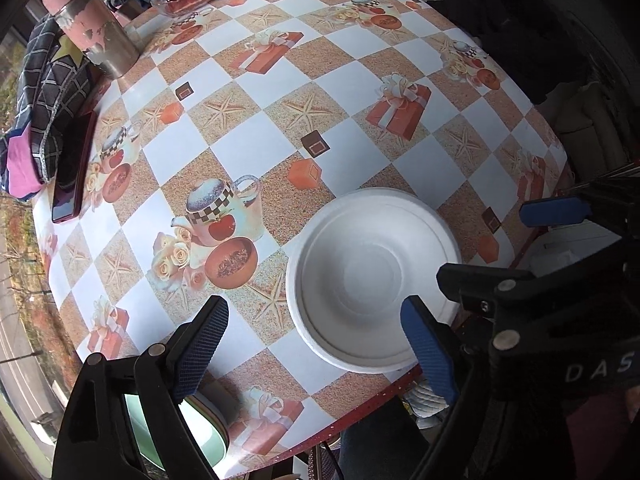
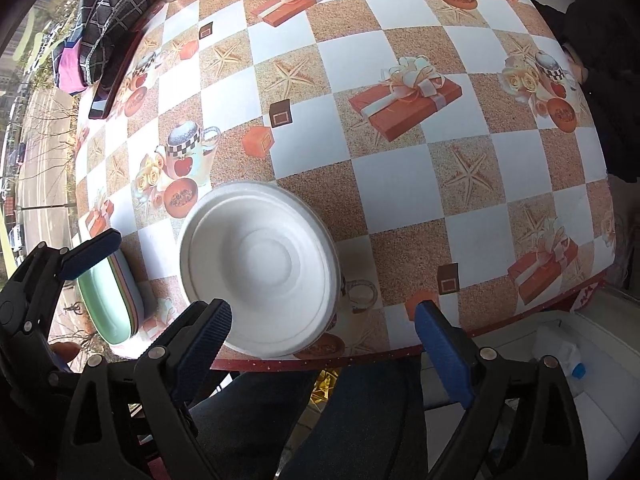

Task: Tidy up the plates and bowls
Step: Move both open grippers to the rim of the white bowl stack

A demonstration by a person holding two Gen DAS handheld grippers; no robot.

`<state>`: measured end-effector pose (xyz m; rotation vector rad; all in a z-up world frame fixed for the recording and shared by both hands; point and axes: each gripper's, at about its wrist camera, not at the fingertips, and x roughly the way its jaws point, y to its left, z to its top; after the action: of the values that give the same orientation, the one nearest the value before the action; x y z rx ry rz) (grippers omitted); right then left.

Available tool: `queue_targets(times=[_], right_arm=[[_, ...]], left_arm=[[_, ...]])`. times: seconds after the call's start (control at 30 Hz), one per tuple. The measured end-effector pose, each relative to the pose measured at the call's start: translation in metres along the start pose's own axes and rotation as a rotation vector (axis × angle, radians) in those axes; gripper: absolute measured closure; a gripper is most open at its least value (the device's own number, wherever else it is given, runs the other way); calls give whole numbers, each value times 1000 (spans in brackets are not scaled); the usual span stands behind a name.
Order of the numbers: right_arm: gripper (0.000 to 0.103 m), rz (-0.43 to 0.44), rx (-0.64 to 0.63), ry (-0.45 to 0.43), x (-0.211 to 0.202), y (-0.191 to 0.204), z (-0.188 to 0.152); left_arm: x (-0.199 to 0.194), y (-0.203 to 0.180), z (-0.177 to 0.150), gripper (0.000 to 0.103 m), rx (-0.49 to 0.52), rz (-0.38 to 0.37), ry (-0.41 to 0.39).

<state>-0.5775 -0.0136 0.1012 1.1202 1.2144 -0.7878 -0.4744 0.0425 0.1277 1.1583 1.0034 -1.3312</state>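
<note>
On the chequered-cloth worktop (image 1: 280, 92), left wrist view: white moulded-pulp bowl (image 1: 372, 276) nested on matching plate, near edge; left gripper (image 1: 316, 344) wide, empty. Right wrist view: right gripper (image 2: 324, 340) wide, empty; green striped-rim ceramic bowl (image 2: 112, 300) apparently unsorted.

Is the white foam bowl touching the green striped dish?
Apart. The right wrist view shows patterned tablecloth between the white foam bowl and green striped dish.

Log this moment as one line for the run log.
left gripper: open, empty | right gripper: open, empty | white bowl: on table, near edge | green bowl: beside it
</note>
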Motion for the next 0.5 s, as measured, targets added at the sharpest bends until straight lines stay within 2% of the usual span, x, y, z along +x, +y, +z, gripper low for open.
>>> queue_targets(times=[0.07,0.27,0.5], right_arm=[[9,2,32,-1,0,-6,1],[9,18,97,18,3,-20,-1],[9,24,105,20,4,-19,-1]], left_arm=[[0,4,2,0,-18,2,-2],[1,16,1,0,-77,-27,6],[2,22,-2,0,-102,-15,14]])
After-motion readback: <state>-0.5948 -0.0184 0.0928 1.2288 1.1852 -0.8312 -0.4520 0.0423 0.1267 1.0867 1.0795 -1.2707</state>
